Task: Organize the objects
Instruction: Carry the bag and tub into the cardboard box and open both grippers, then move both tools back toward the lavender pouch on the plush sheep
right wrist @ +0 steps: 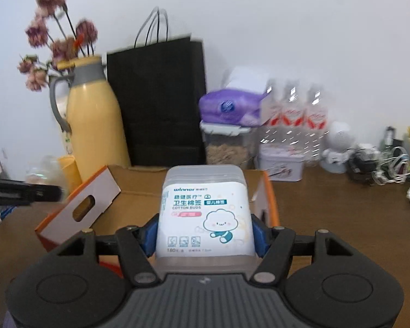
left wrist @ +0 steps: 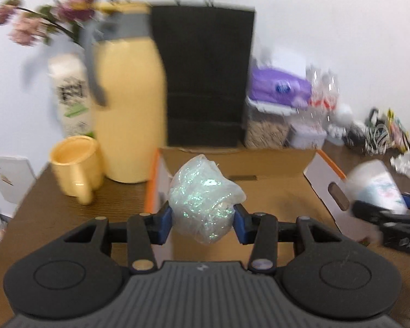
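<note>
My left gripper is shut on a clear plastic bag of iridescent glitter strands, held above the open cardboard box with orange edges. My right gripper is shut on a clear box of cotton buds with a white label and a cloud cartoon, held over the same cardboard box. The cotton bud box and the right gripper show blurred at the right edge of the left wrist view. The left gripper's dark finger pokes in at the left of the right wrist view.
Behind the box stand a yellow thermos jug, a yellow mug, a black paper bag, a vase of pink flowers, a purple tissue pack on a food container, bottles, a tin and cable clutter on the wooden table.
</note>
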{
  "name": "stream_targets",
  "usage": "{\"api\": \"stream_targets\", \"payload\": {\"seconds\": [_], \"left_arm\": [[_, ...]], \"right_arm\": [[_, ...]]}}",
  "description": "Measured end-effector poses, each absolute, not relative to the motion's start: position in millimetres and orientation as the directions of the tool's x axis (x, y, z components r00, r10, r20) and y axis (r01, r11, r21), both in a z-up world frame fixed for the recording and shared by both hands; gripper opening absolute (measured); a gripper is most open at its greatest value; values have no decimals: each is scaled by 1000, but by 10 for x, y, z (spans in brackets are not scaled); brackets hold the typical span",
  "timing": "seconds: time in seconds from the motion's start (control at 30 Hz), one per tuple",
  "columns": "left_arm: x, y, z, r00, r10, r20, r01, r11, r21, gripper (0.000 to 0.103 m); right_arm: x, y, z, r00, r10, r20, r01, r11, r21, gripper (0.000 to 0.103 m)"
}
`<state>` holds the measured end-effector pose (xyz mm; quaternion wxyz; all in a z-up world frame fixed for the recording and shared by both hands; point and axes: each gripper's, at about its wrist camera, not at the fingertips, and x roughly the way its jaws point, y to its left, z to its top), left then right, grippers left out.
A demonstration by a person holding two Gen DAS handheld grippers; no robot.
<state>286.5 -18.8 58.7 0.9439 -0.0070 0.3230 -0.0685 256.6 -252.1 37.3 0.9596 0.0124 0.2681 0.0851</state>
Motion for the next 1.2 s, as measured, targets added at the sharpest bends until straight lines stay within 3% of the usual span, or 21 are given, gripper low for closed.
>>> {"api": "stream_targets", "payload": {"seconds": [0.23, 0.4, 0.43, 0.47, 0.53, 0.6, 0.7, 0.9, 1.2], "left_arm": [[3452, -486, 148, 669, -88, -738, 138, 990, 7, 45], [3619, -469, -38, 629, -74, -774, 118, 993, 0, 50], [3620, -466, -58, 628, -71, -775, 117, 993, 4, 56], [3610, -472, -62, 629, -67, -775, 117, 993, 9, 70], [3570, -478, -42, 649, -55, -759, 113, 993, 25, 83], [3539, -491, 5, 666, -51, -744, 114, 993, 34, 88], [3473, -477, 73, 683, -57, -728, 108, 994, 23, 103], [3231, -447, 279, 729, -83, -680, 119, 993, 6, 103], [2473, -193, 616, 819, -72, -569, 82, 997, -8, 103]], "right_arm": [[3238, -2288, -23, 733, 155, -662, -168, 985, 45, 64], [3394, -2244, -199, 682, 156, -714, -175, 983, 47, 64], [3383, -2241, -214, 677, 160, -718, -180, 982, 49, 64], [3377, -2238, -215, 678, 162, -717, -183, 982, 49, 64], [3342, -2231, -192, 687, 151, -710, -176, 984, 38, 71], [3326, -2232, -158, 700, 153, -698, -175, 984, 40, 86], [3282, -2226, -115, 709, 151, -689, -172, 984, 40, 89], [3067, -2260, 1, 739, 142, -659, -151, 988, 43, 99], [2330, -2387, 367, 819, 127, -559, -136, 990, 27, 103]]}}
